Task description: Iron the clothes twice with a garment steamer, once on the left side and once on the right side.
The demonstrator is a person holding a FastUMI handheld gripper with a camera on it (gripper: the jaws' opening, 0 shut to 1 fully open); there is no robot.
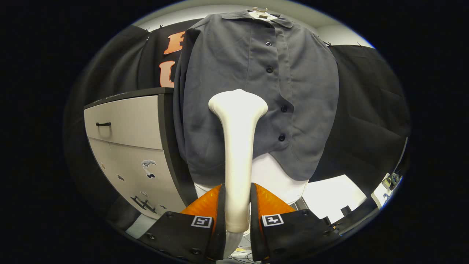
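I had the gripper (pixel 237 205) clamped on the white steamer (pixel 238 146); its head hid part of the grey shirt (pixel 234 66), contact unclear.

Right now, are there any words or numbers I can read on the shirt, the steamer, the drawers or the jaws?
None can be read.
Shirt: plain, no words.
Steamer, held between the jaws of the gripper: no label.
Drawers: small dark stickers, pictures only.
Jaws: square black-and-white tags, patterns, not words.

A cloth-walled test booth: black drape (pixel 366 102), white drawer cabinet (pixel 128 124), hung grey shirt (pixel 227 66).
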